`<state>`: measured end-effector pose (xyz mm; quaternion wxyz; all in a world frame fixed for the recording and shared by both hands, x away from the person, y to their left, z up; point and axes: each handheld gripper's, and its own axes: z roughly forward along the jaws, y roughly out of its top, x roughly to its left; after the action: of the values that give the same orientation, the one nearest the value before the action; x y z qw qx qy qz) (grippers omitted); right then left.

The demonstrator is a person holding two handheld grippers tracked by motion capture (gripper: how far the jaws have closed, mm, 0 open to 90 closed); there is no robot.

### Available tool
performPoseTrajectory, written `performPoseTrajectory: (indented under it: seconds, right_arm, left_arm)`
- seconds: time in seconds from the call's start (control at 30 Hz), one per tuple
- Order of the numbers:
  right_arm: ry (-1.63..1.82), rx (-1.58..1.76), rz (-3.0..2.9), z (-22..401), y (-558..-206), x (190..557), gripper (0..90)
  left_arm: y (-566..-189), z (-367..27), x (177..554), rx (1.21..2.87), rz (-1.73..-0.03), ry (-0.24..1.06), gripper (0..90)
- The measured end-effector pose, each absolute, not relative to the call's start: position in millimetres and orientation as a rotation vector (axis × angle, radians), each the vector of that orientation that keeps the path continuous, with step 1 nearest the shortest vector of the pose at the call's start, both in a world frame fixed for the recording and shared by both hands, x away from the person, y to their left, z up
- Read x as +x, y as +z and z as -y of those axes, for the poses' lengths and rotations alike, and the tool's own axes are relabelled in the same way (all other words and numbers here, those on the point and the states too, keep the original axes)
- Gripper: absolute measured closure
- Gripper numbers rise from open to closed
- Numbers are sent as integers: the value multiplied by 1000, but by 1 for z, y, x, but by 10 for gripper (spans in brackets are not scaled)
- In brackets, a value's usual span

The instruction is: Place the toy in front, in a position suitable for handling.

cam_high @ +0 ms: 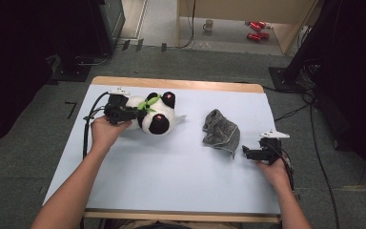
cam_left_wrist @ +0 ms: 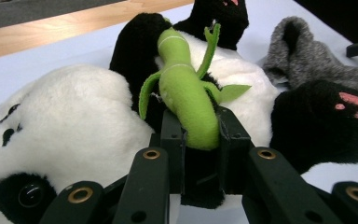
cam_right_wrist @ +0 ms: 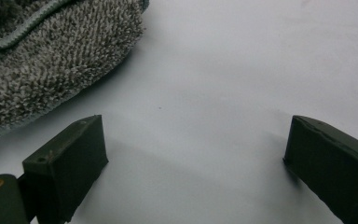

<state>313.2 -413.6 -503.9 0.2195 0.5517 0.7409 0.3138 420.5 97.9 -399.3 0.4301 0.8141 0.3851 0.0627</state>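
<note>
Left gripper (cam_left_wrist: 196,140) at upper left, fingers clamped on the plush panda's green bamboo stalk (cam_left_wrist: 186,98), right gripper (cam_right_wrist: 193,158) at lower right, fingers wide apart, empty, beside grey cloth (cam_right_wrist: 37,60) on the bench (cam_high: 171,167)

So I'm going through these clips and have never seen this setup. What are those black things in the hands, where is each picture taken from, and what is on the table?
A person sits at a table holding a hand-held two-jaw gripper in each hand. The high view looks down from above the person's side. The other two pictures come from cameras riding on the grippers, looking along their black jaws.

On the table lie a plush panda and a crumpled grey towel.

The left gripper is shut on the green bamboo stalk sewn to the panda's front, as the left gripper view shows close up. The right gripper rests beside the towel, jaws open with nothing between them.
</note>
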Motion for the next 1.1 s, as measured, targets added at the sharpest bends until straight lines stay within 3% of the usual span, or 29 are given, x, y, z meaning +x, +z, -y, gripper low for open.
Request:
performPoseTrajectory:
  seconds: [0.5, 1.1]
  right_arm:
    - [867, 1528, -2048, 413, -504, 313, 47]
    - [863, 1546, -2041, 413, -503, 314, 49]
  left_arm:
    - [-395, -69, 361, 2004, -966, 191, 762]
    - [-414, -49, 343, 1950, -967, 124, 757]
